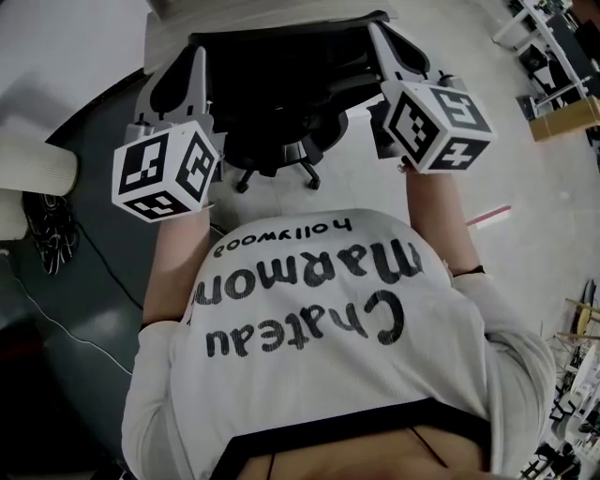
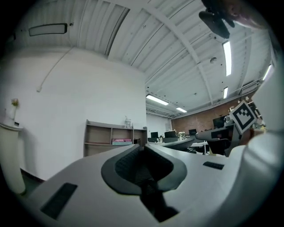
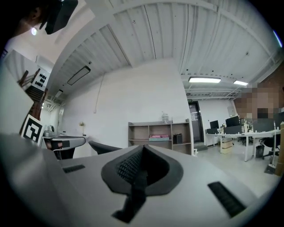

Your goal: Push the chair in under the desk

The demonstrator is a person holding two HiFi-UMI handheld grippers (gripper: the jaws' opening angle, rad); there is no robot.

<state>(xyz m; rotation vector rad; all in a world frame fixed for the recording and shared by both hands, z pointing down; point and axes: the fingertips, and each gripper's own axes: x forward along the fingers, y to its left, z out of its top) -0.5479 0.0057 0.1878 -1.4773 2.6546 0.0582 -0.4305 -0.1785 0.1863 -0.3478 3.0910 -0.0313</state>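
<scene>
Chair (image 1: 281, 103) black, on castors, directly ahead just short of pale desk (image 1: 281, 14), flanked by left gripper (image 1: 195, 56) and right gripper (image 1: 377, 30), both tongs level, jaws pressed together, nothing gripped.

Shirt (image 1: 356, 375): black print, seen upside down in the head view. The large script reads "Chateau Marmon"; its last letters run out of sight at the shirt's side. Under it on the shirt, a smaller line reads "hollywood".

Wooden shelf (image 3: 138, 133) w/ pink box (image 3: 159, 138) by wall (image 3: 133, 97).
</scene>
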